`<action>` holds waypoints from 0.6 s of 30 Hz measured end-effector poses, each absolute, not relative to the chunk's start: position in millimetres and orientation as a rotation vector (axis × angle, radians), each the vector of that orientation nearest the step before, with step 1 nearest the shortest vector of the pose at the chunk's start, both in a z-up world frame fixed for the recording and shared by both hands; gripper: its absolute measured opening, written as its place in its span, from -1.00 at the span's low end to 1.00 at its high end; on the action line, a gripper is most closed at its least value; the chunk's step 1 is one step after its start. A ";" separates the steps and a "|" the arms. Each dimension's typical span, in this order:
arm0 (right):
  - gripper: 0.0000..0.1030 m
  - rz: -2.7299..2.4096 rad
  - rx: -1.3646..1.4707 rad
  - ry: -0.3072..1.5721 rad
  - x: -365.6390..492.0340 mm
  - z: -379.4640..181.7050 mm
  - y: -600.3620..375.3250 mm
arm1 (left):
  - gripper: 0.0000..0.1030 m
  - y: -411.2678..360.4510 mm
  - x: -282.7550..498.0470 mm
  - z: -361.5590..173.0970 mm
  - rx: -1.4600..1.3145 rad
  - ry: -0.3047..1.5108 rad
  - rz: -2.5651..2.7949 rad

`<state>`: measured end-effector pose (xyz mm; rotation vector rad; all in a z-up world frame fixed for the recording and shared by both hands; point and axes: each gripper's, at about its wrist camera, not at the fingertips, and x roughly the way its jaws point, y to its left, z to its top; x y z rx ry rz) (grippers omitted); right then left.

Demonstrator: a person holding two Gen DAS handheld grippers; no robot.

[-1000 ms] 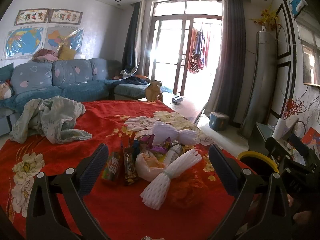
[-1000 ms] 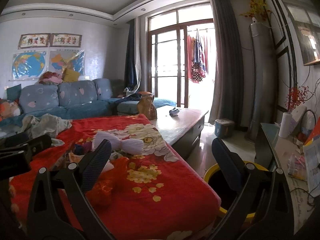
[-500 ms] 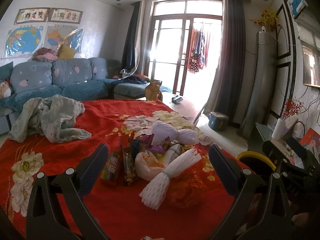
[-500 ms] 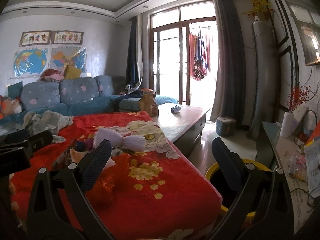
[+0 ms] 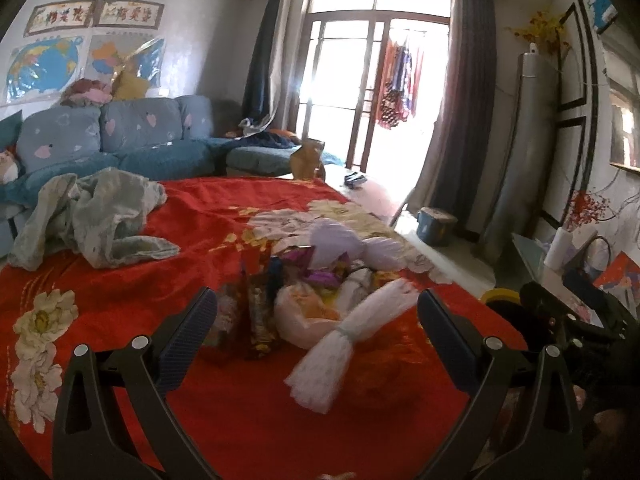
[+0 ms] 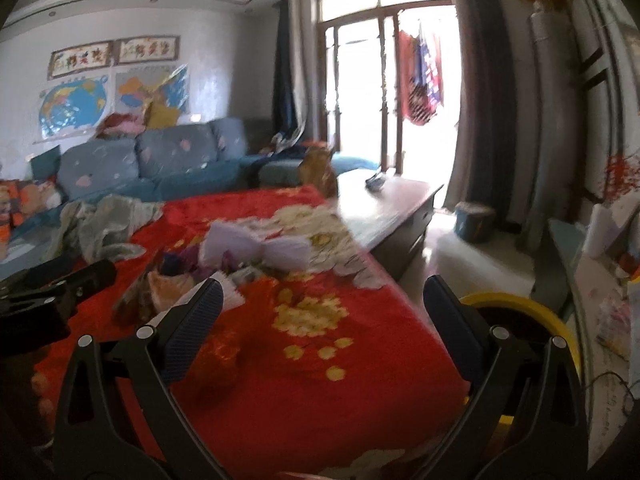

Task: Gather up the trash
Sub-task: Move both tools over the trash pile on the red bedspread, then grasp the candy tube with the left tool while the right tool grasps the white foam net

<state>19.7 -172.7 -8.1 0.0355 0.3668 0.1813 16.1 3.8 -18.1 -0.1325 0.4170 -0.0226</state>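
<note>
Both grippers hang over a red flowered cloth (image 5: 168, 236) with jaws spread wide and nothing between them. Ahead of the left gripper (image 5: 316, 320) lies the trash pile (image 5: 316, 280) — crinkly snack wrappers, a pale plastic bag (image 5: 304, 316) and a white foam net (image 5: 352, 332) bunched at its middle, its near end fanned out toward the camera. A second white foam net (image 5: 352, 244) lies at the far side of the pile, on the cloth's pale flower print. The pile sits just beyond the left fingertips, not touching them.

From the right wrist view, the right gripper (image 6: 324, 316) is over the cloth's right part, with the pile to its left and farther off. A yellow-rimmed bin (image 6: 520, 312) stands on the floor beside the cloth's right edge, partly hidden behind the right finger (image 6: 452, 328). The left gripper shows at the left edge of this view as a dark shape.

A crumpled grey garment (image 5: 92, 216) lies on the cloth's far left, well apart from the trash — behind it, a blue sofa (image 5: 140, 136).
</note>
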 end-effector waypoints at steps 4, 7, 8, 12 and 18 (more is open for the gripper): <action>0.79 0.235 0.027 0.420 32.7 -11.6 -159.9 | 0.88 24.0 23.5 -21.5 -0.169 0.432 0.000; 0.79 0.278 0.027 0.457 42.9 -11.9 -147.5 | 0.88 42.5 27.2 -23.2 -0.193 0.435 0.039; 0.79 0.292 0.026 0.470 46.5 -12.4 -141.8 | 0.88 46.3 27.5 -23.5 -0.197 0.435 0.047; 0.79 0.330 0.018 0.531 60.4 -15.5 -124.5 | 0.88 67.8 31.9 -26.2 -0.215 0.442 0.092; 0.74 0.374 0.002 0.585 76.6 -21.9 -103.1 | 0.88 98.1 43.0 -40.3 -0.229 0.498 0.122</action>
